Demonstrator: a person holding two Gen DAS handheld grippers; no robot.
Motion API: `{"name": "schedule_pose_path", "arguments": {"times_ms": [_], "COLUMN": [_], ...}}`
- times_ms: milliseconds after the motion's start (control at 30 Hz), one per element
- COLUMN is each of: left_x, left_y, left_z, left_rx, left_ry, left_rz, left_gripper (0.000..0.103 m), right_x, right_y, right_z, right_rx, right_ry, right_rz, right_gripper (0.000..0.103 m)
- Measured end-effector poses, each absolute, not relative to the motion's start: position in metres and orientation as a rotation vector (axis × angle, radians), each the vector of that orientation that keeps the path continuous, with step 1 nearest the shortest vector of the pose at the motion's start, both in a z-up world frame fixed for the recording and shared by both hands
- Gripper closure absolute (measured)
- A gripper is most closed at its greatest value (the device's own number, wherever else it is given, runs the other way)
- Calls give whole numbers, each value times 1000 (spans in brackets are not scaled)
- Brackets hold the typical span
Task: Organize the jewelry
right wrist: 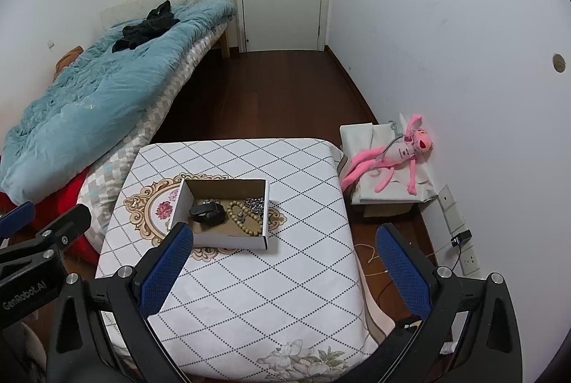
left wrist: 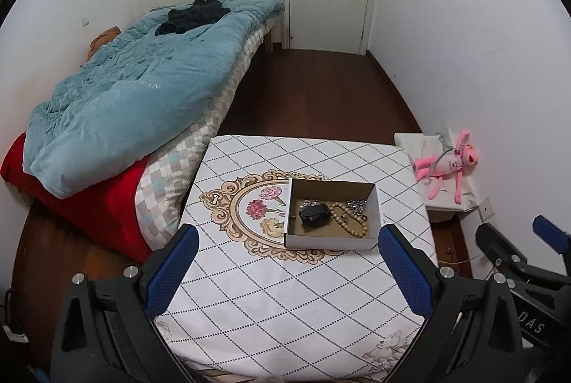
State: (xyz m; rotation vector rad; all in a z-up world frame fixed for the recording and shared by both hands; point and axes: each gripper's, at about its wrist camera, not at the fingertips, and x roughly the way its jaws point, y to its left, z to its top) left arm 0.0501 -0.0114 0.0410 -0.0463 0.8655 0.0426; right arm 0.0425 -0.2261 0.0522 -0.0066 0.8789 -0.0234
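The cardboard box [left wrist: 332,215] sits near the middle of the table [left wrist: 285,304], holding a wooden bead bracelet [left wrist: 348,220], a silvery chain [left wrist: 357,204] and a small black object [left wrist: 314,214], perhaps a watch or pouch. The beads look light, limp and apt to slide, so pinch across a single strand at its outer loop; the chain would tangle easily. The left gripper [left wrist: 289,265] and the right gripper [right wrist: 282,261] both hover short of the box, jaws spread wide and empty. The patterned cloth looks smooth. A bed [right wrist: 107,90] runs along the left, and a pink plush [right wrist: 396,154] lies right.
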Motion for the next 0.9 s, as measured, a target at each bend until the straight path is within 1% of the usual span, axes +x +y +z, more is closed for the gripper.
{"name": "schedule_pose_path", "arguments": {"times_ms": [333,600,900], "left_x": [93,122,138], "left_y": [-12,-11,-11], "left_z": [7,-6,-16], "left_rx": [-32,-21,-28], "left_ry": [1005,1064,1120], "left_rz": [40,45,36], "left_gripper": [0,0,0], "right_x": [98,134,152], "right_y": [-222,-217,-213], "right_z": [20,-2,-16], "right_rx": [-10,-22,-43], "right_ry": [982,1066,1140], "right_rz": [-2,10,18], "right_gripper": [0,0,0]}}
